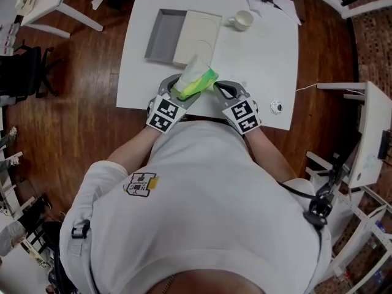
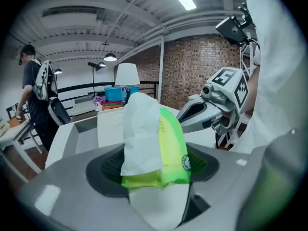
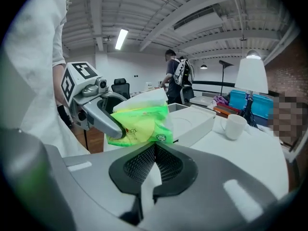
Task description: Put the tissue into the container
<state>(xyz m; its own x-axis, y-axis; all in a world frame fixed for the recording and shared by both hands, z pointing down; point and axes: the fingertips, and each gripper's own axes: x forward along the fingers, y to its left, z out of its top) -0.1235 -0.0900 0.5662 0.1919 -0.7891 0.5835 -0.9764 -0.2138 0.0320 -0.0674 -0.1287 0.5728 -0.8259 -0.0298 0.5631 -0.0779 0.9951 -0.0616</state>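
A green tissue pack (image 1: pixel 195 81) with a white sheet sticking out of its top is held over the near edge of the white table (image 1: pixel 269 60). My left gripper (image 1: pixel 184 88) is shut on the tissue pack (image 2: pixel 166 150), its pads pressing on both sides. My right gripper (image 1: pixel 219 89) is just right of the pack, jaws together. In the right gripper view its tips (image 3: pixel 153 150) meet right under the pack (image 3: pixel 139 124); whether they pinch its edge I cannot tell. The grey container (image 1: pixel 163 35) lies at the table's far left, with a white lid (image 1: pixel 197 37) across its right half.
A white mug (image 1: pixel 242 20) stands at the back of the table, right of the container, with papers (image 1: pixel 269 5) behind it. A small round object (image 1: pixel 277 107) lies near the front right corner. A white side table (image 1: pixel 49 5) stands far left. A person with a backpack (image 3: pixel 177 78) stands beyond.
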